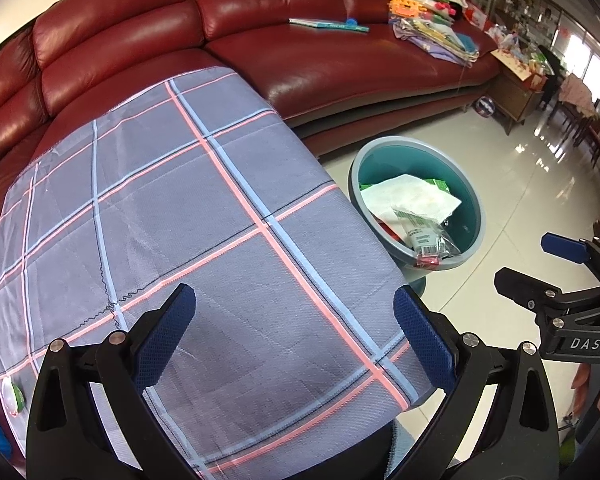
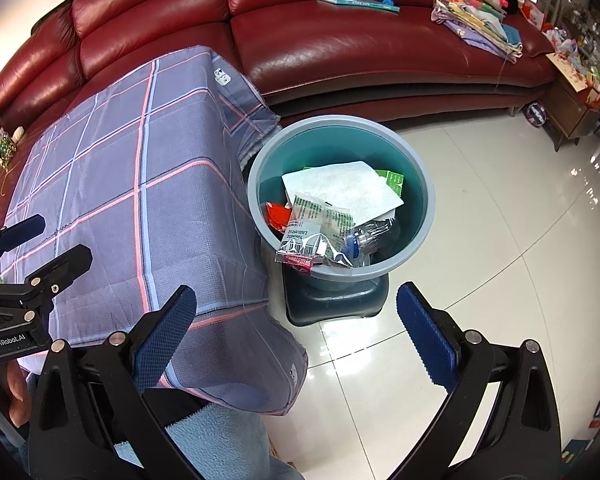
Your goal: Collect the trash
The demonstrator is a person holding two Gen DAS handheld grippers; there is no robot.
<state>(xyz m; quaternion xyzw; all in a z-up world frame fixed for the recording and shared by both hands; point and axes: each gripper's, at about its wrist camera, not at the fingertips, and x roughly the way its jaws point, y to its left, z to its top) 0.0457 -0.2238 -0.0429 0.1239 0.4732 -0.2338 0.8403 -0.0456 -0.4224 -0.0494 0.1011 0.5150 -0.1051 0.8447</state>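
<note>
Trash [image 2: 324,216] sits in the bin [image 2: 420,220] at twelve o'clock of the right gripper [image 2: 296,336] (nearer); both grippers' fingers [image 1: 168,336] gape open, empty.

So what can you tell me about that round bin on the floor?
The bin is a round grey-rimmed tub, teal inside, apparently plastic, upright on a dark base on the tiled floor beside the checked cloth. It holds a white paper sheet, a clear printed wrapper hanging over the rim, and red scraps.

home living room | big red leather sofa [image 2: 340,40] | toys and books piled far right [image 2: 476,12] | glossy tiled floor [image 2: 500,240]
</note>
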